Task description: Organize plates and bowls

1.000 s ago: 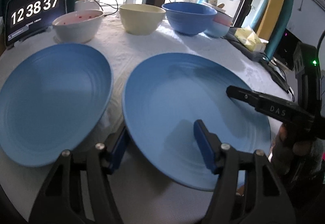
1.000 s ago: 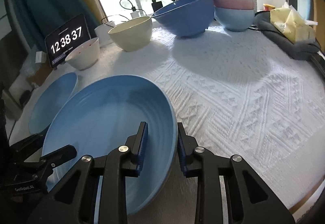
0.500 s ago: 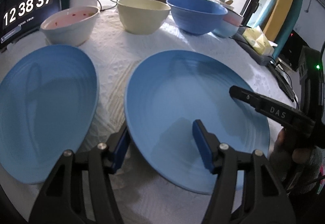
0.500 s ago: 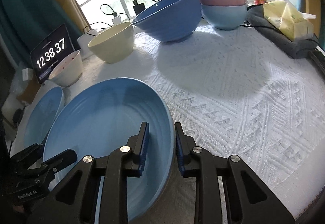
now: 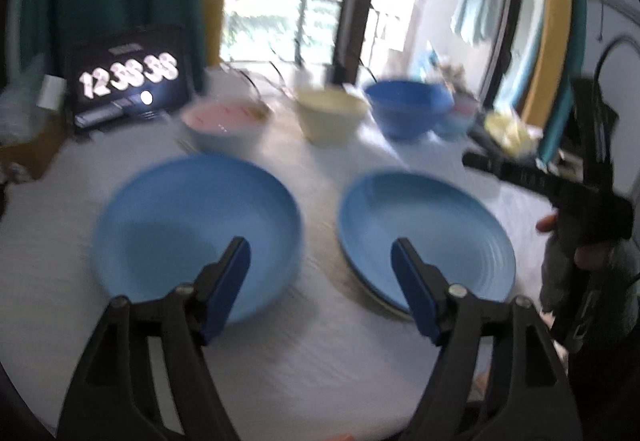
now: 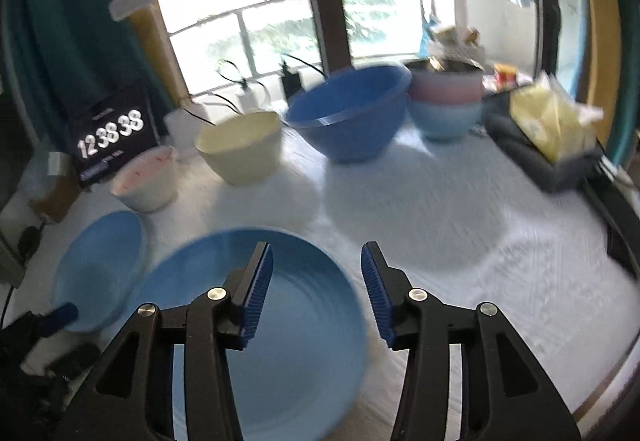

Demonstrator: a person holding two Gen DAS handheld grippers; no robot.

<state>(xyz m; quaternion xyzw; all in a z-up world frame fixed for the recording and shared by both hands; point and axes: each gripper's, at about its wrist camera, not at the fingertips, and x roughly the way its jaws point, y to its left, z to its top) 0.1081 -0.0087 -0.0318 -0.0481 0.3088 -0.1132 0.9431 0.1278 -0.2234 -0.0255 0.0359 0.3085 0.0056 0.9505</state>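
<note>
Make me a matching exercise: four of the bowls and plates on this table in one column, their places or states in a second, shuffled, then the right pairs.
Things:
1. cream bowl
2. large blue bowl
3. pink bowl
4. right blue plate

Places or states:
A. stacked in the light blue bowl
B. below the open right gripper
C. between the white bowl and the large blue bowl
D. beside the stacked pair

Pairs: 1-C, 2-D, 3-A, 4-B
</note>
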